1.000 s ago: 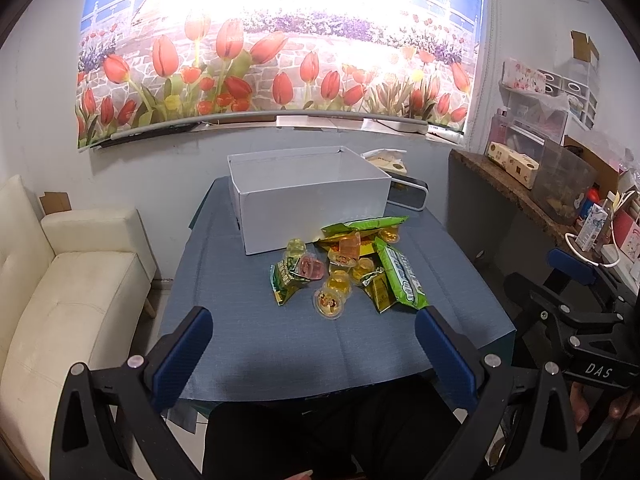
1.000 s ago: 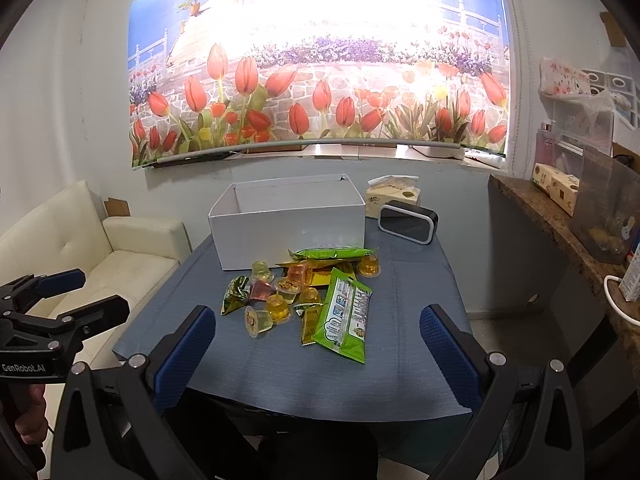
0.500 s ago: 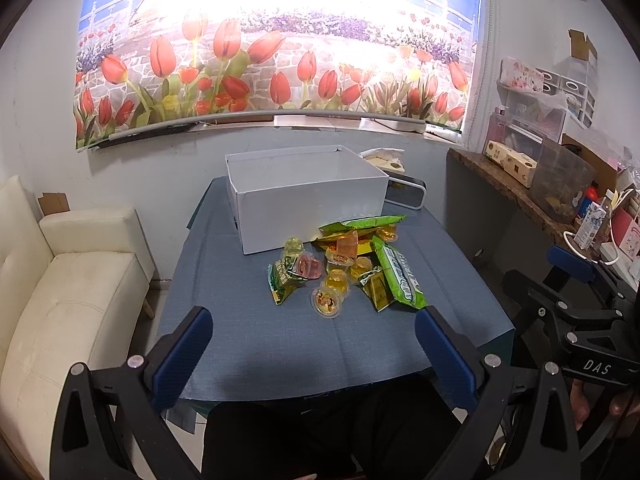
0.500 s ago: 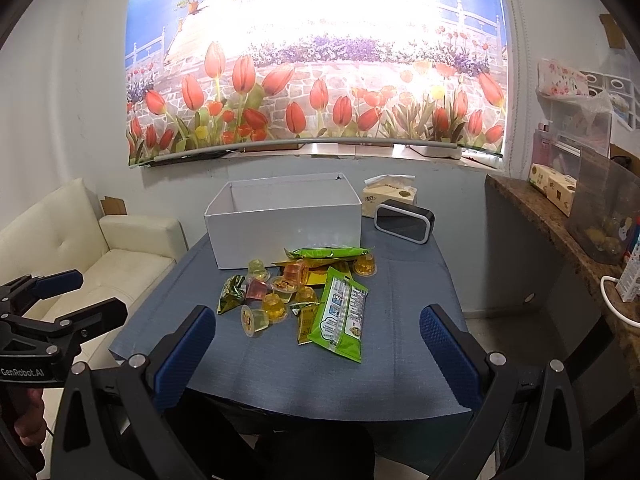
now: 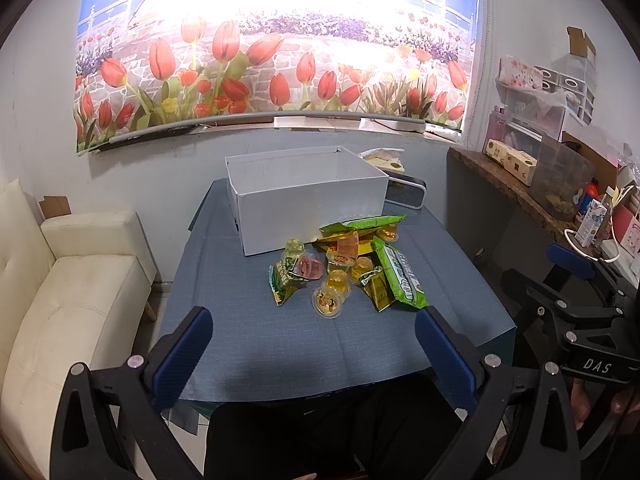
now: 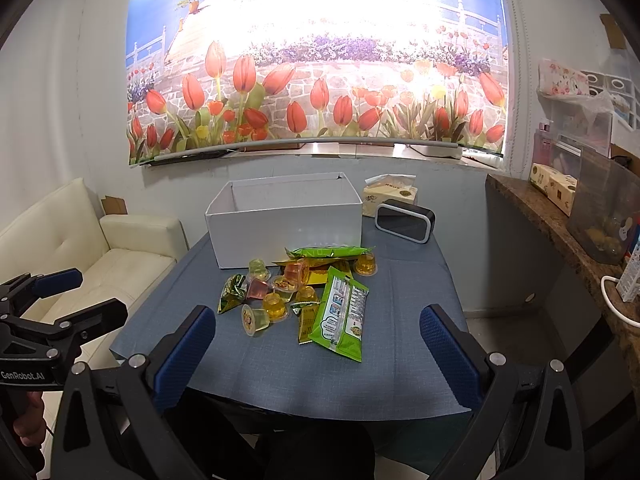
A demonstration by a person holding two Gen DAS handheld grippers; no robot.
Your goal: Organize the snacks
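Note:
A pile of snacks lies mid-table on the blue cloth: several clear jelly cups (image 5: 329, 301) (image 6: 275, 305), a large green packet (image 5: 400, 279) (image 6: 342, 313), a long green packet (image 5: 370, 223) (image 6: 329, 252) and small gold-green sachets (image 5: 284, 284) (image 6: 232, 292). An open white box (image 5: 308, 204) (image 6: 286, 222) stands just behind the pile. My left gripper (image 5: 312, 354) is open and empty near the table's front edge. My right gripper (image 6: 316, 350) is open and empty, also short of the pile.
A black-and-white clock (image 6: 405, 222) and a tissue pack (image 6: 390, 196) stand right of the box. A cream sofa (image 5: 60, 292) is at the left. A wooden shelf (image 5: 520, 192) with containers runs along the right wall. A tulip poster hangs behind.
Both grippers have drifted slightly; the view shifts a little, and the snacks and box have not moved. Both stay open.

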